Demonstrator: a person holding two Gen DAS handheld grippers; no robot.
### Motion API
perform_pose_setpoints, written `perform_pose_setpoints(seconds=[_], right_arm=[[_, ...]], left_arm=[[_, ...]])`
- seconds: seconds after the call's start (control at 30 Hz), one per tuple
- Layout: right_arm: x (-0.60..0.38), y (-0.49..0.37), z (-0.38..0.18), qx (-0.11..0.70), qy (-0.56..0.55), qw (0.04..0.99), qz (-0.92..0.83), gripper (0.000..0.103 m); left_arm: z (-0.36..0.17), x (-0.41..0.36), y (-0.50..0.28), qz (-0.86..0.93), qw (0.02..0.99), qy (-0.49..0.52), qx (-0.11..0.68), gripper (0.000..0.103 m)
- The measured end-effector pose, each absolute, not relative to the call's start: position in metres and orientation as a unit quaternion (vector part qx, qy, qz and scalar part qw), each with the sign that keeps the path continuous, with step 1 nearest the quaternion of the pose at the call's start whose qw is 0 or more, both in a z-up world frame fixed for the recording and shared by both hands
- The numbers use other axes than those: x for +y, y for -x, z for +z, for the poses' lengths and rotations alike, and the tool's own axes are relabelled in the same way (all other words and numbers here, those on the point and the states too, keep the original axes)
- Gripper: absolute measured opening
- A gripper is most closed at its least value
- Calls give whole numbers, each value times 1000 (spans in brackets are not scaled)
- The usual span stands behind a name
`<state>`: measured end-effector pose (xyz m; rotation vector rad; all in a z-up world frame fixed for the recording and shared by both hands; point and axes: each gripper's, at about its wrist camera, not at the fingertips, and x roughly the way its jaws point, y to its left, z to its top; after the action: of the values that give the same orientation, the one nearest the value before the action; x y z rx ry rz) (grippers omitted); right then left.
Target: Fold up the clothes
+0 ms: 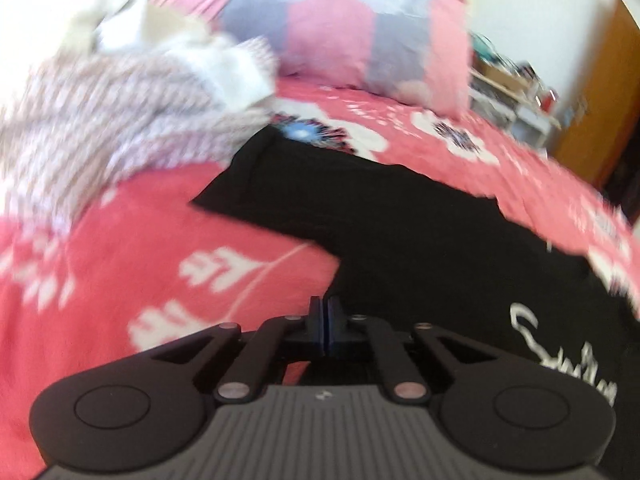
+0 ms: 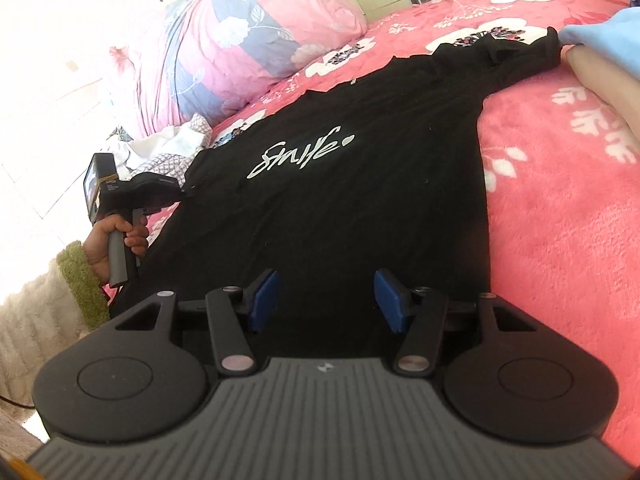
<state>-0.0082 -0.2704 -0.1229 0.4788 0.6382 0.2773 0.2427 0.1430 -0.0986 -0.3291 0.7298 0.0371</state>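
Note:
A black T-shirt (image 2: 360, 200) with white script on its chest lies spread flat on the pink floral bed cover (image 2: 560, 220). In the right wrist view my left gripper (image 2: 182, 191) meets the shirt's left side by the sleeve, with a hand (image 2: 116, 236) on its handle. The left wrist view shows that gripper (image 1: 325, 320) with its blue pads pressed together at the edge of the T-shirt (image 1: 400, 220), just below the armpit. My right gripper (image 2: 328, 300) is open over the shirt's lower part, with only flat black cloth showing between its fingers.
A crumpled pile of patterned and white clothes (image 1: 120, 92) lies beyond the left sleeve. A pink and grey bundled quilt (image 2: 248, 40) sits at the head of the bed. Light blue and beige folded fabric (image 2: 604, 36) touches the right sleeve. Shelves (image 1: 516, 92) stand past the bed.

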Motion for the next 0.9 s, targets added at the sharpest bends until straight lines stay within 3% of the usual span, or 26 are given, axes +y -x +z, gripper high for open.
perform_pose_setpoints(seconds=[0.23, 0.3, 0.47, 0.53, 0.63, 0.7, 0.73, 0.77, 0.9], right_arm=[[-273, 10, -127, 300, -239, 913, 138, 53], [-275, 10, -129, 297, -248, 912, 138, 53], [-272, 11, -129, 294, -239, 915, 137, 53], [-272, 11, -129, 293, -237, 916, 135, 54], [-271, 12, -129, 291, -240, 917, 130, 54], [-271, 13, -130, 290, -242, 917, 128, 54], [-271, 13, -130, 290, -242, 917, 127, 54], [-271, 13, -130, 289, -242, 918, 127, 54], [-271, 14, -131, 287, -241, 919, 126, 54]], left_arm=[[-97, 191, -238, 17, 890, 279, 360, 10], [-88, 203, -222, 13, 893, 263, 364, 17], [-78, 214, -161, -40, 893, 191, 405, 53], [-81, 213, -133, -51, 892, 171, 416, 57], [-83, 206, -99, -51, 901, 139, 408, 53], [-84, 198, -84, -38, 907, 118, 402, 36], [-85, 194, -78, -31, 910, 109, 399, 17], [-86, 191, -73, -28, 911, 101, 398, 6], [-82, 191, -58, -12, 913, 112, 393, 3]])
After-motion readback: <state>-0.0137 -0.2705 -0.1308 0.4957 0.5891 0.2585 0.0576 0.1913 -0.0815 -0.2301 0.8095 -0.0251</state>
